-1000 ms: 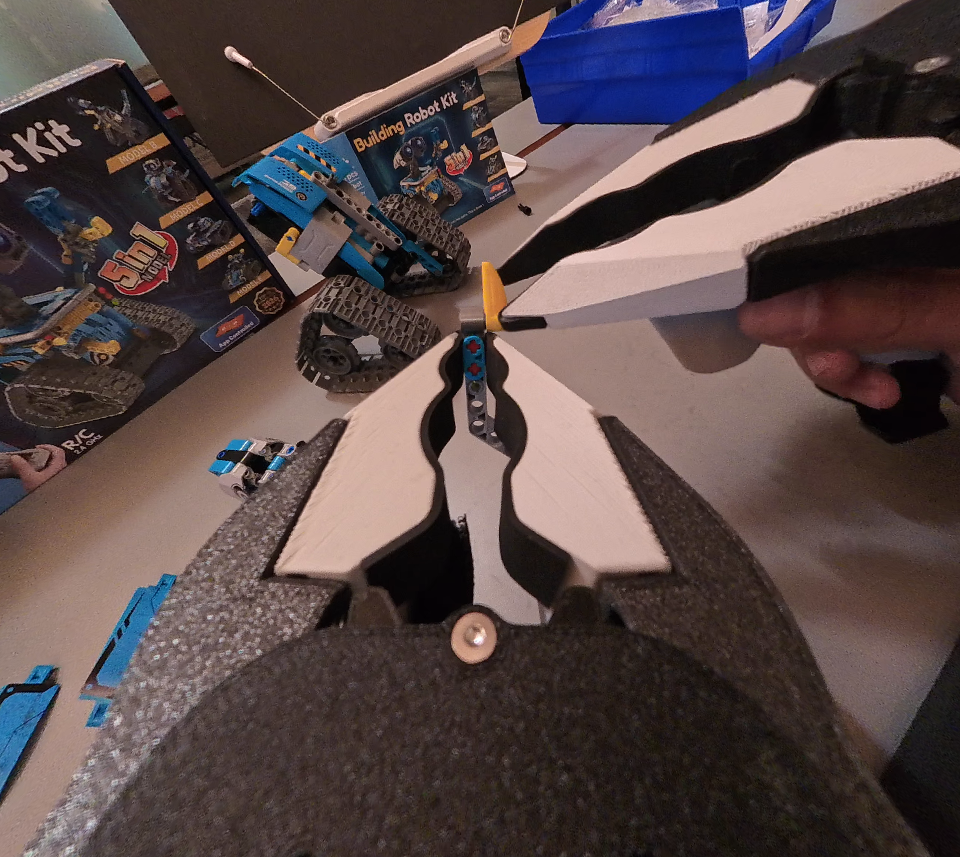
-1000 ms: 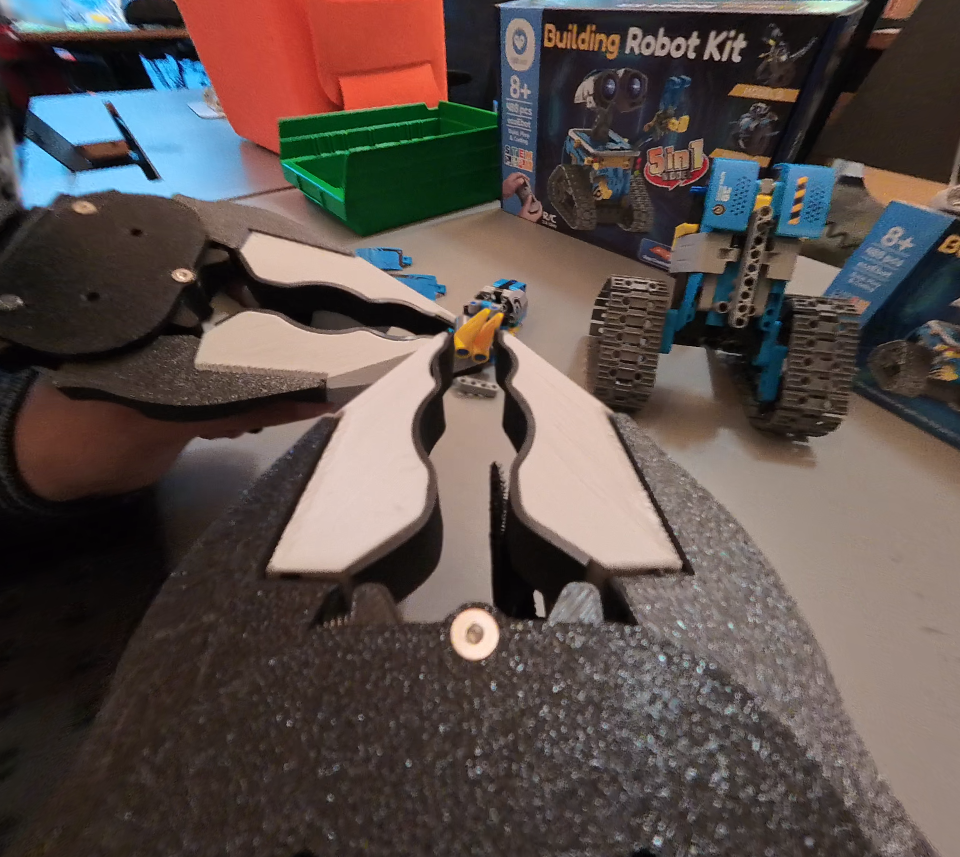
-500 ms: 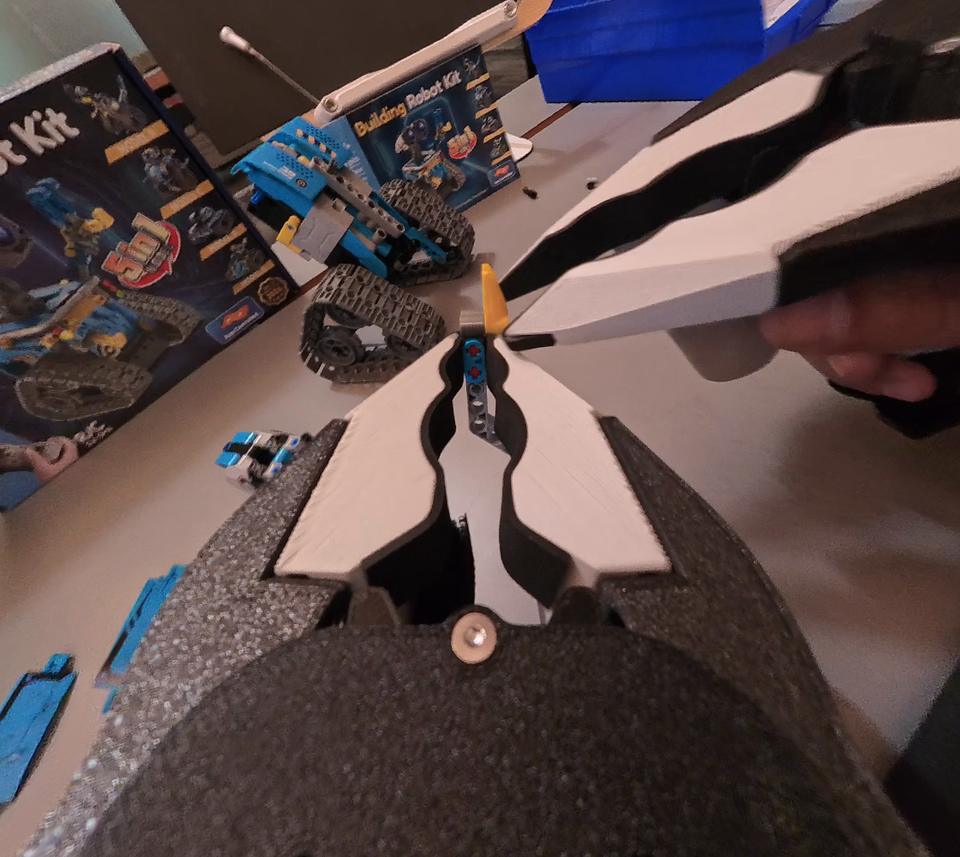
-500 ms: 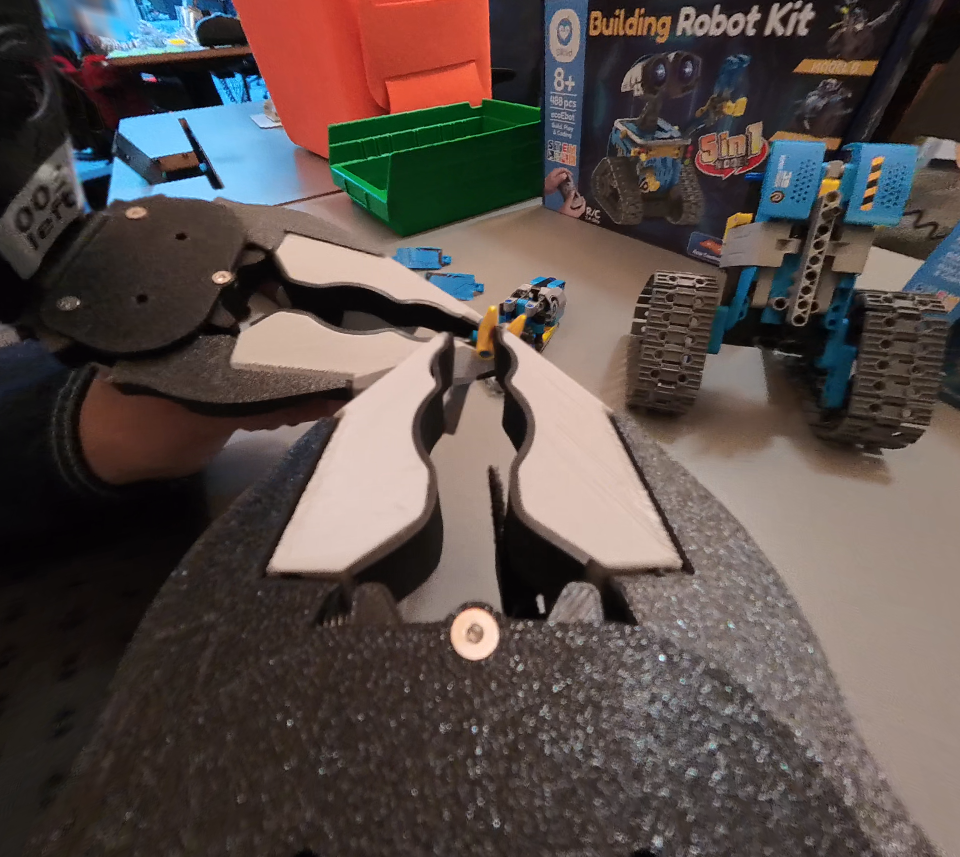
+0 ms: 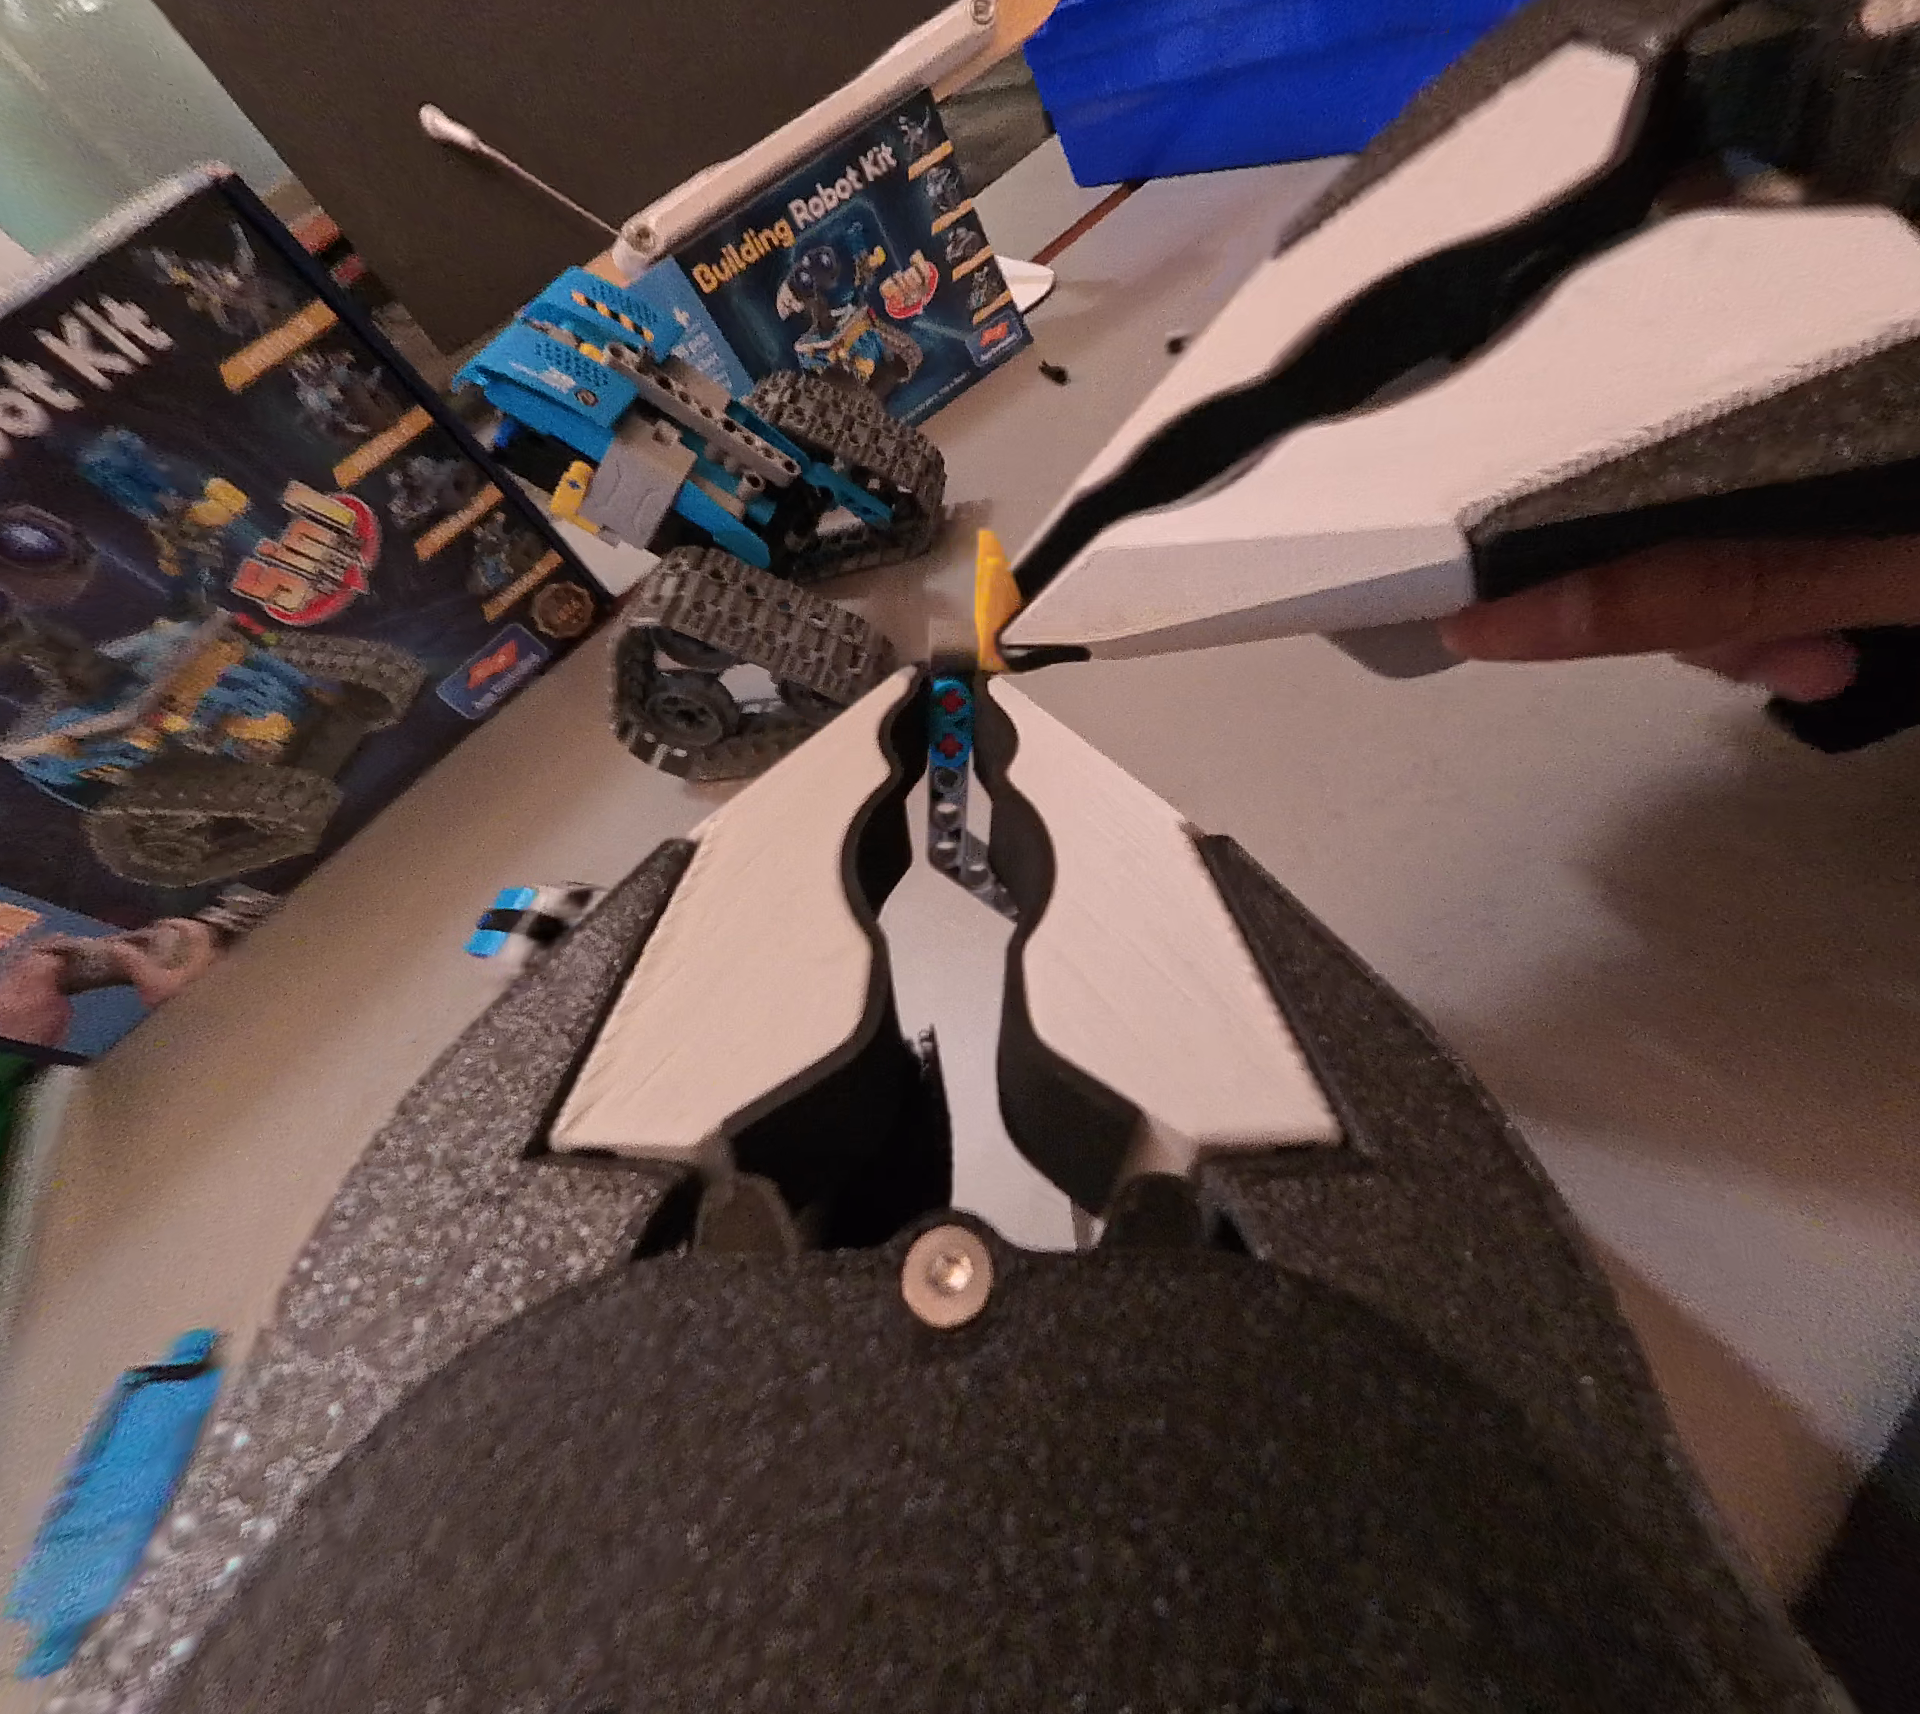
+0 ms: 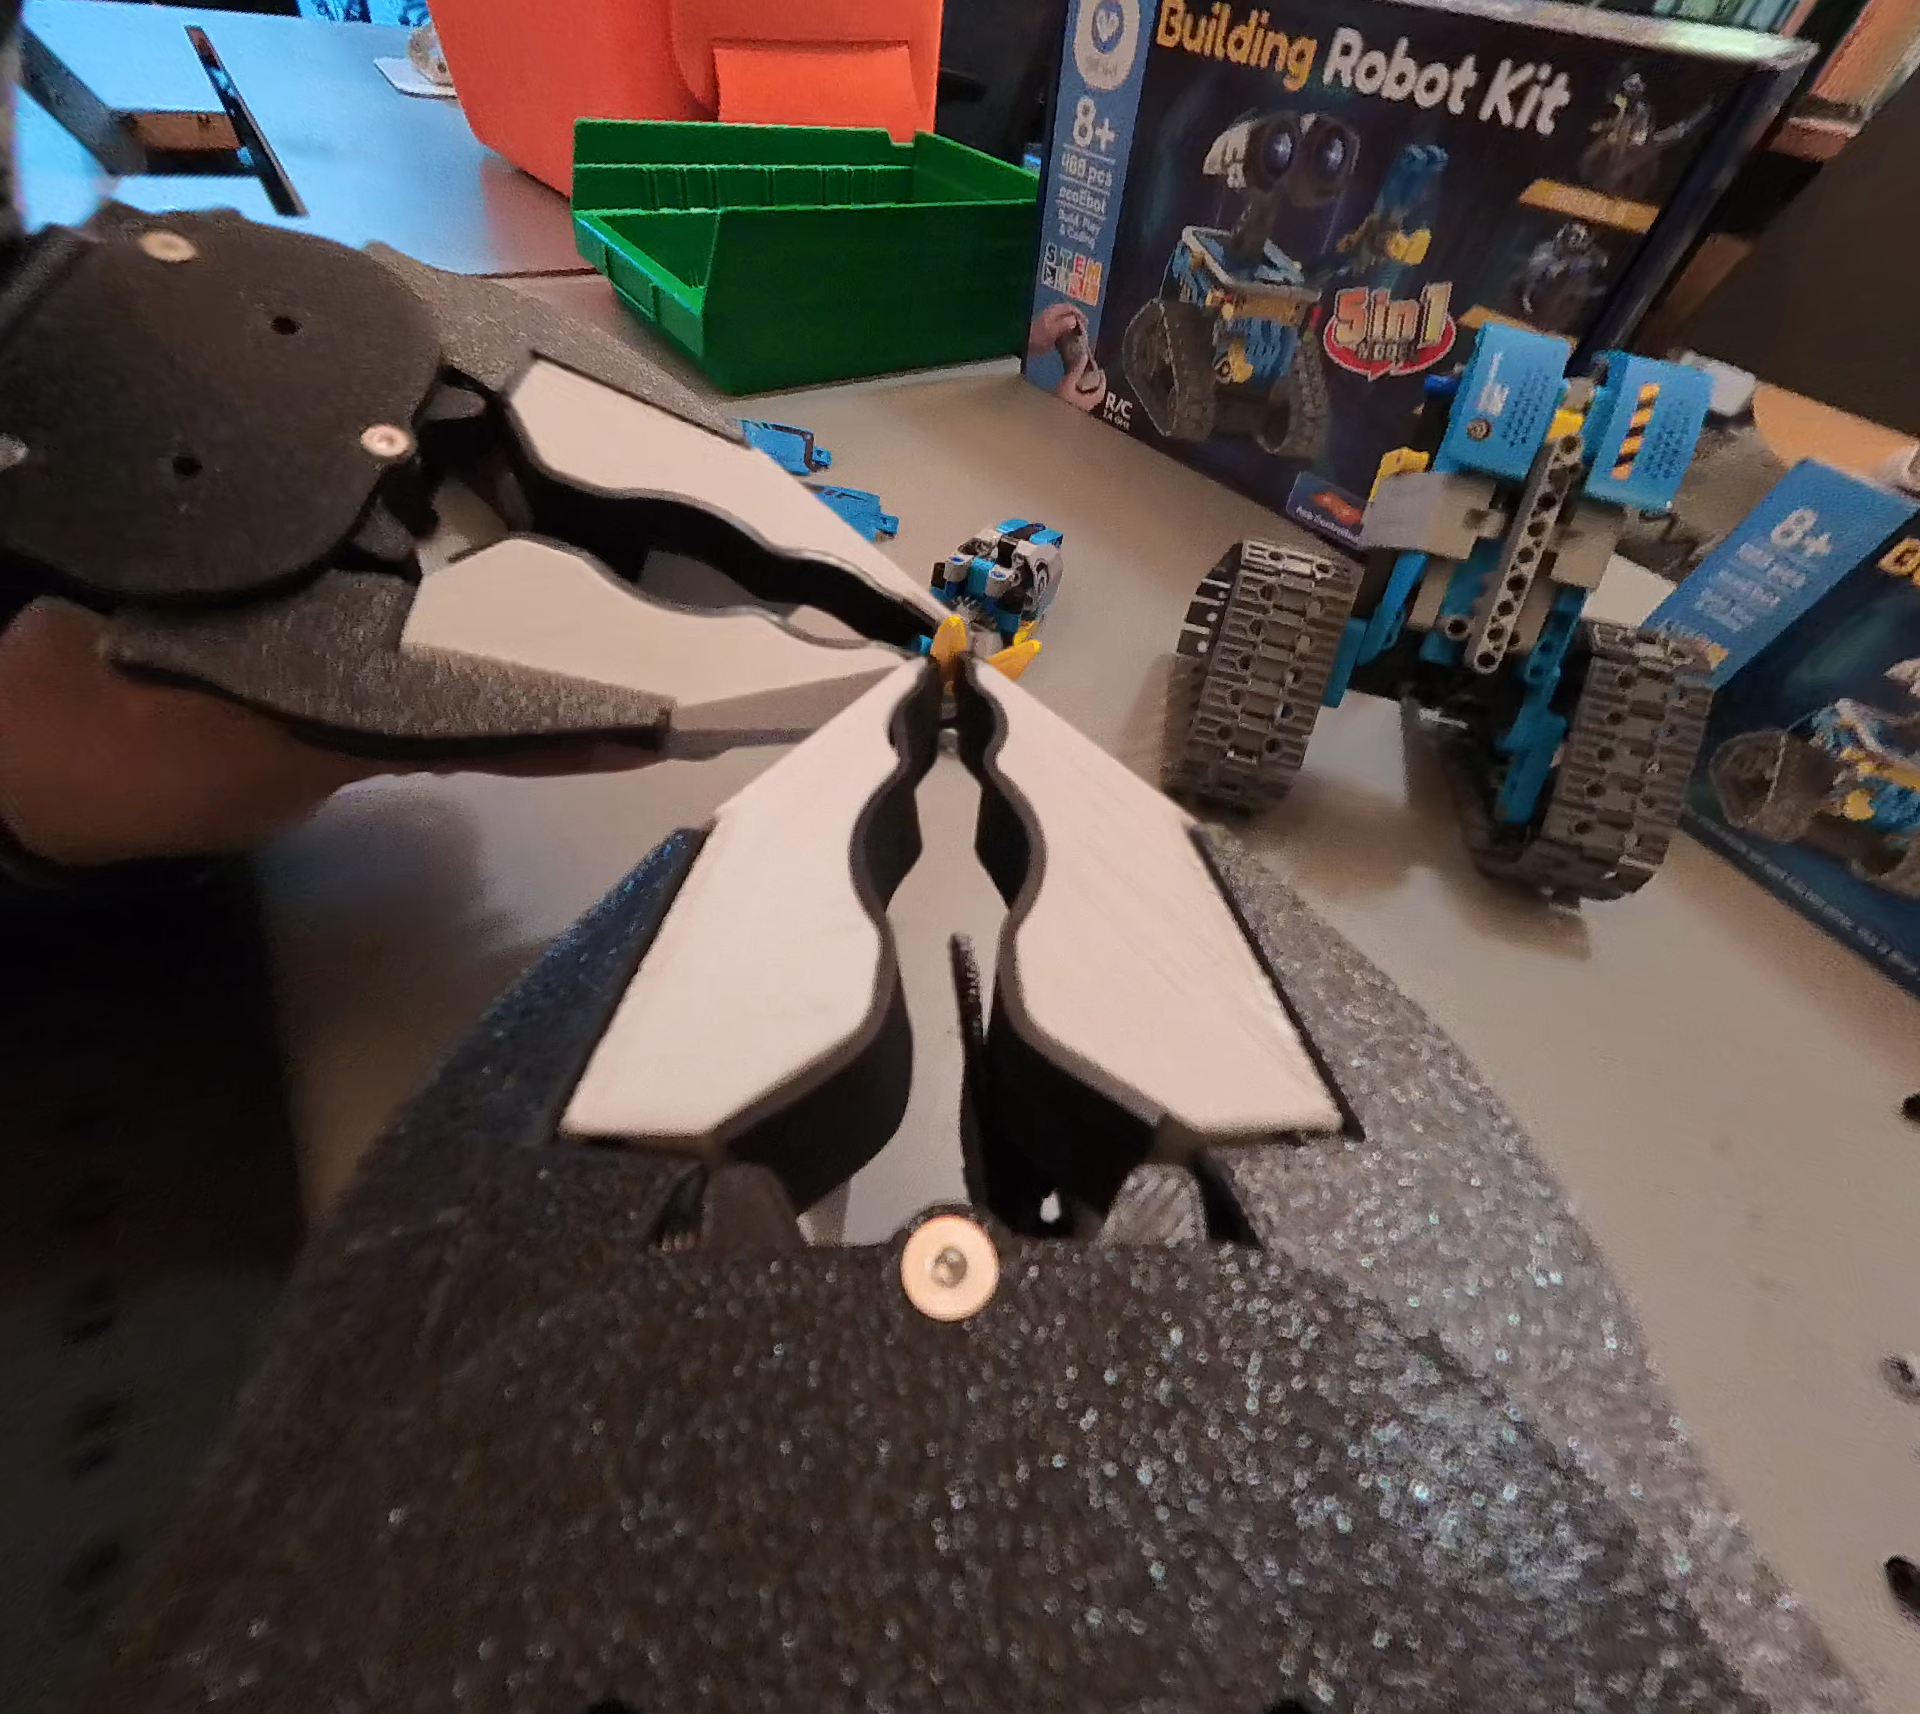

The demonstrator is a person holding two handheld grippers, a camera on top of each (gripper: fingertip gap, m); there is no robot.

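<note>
The left hand-held gripper [image 5: 951, 677] is clamped on a grey perforated beam [image 5: 951, 797] with blue and red pins at its tip, held above the counter [image 5: 1403, 885]. The right hand-held gripper [image 6: 951, 672] is pinched on a small yellow piece [image 5: 995, 599] touching that tip. Both grips are at the very fingertips, so in my judgement a slight twist or misalignment could make either piece slip and drop.

A robotics workshop or lab: a grey worktable [image 6: 1558, 1093] bears a blue tracked toy robot [image 6: 1475, 625], dark printed kit boxes [image 6: 1351, 230], and green [image 6: 810, 262] and blue plastic parts bins [image 5: 1299, 2].
</note>
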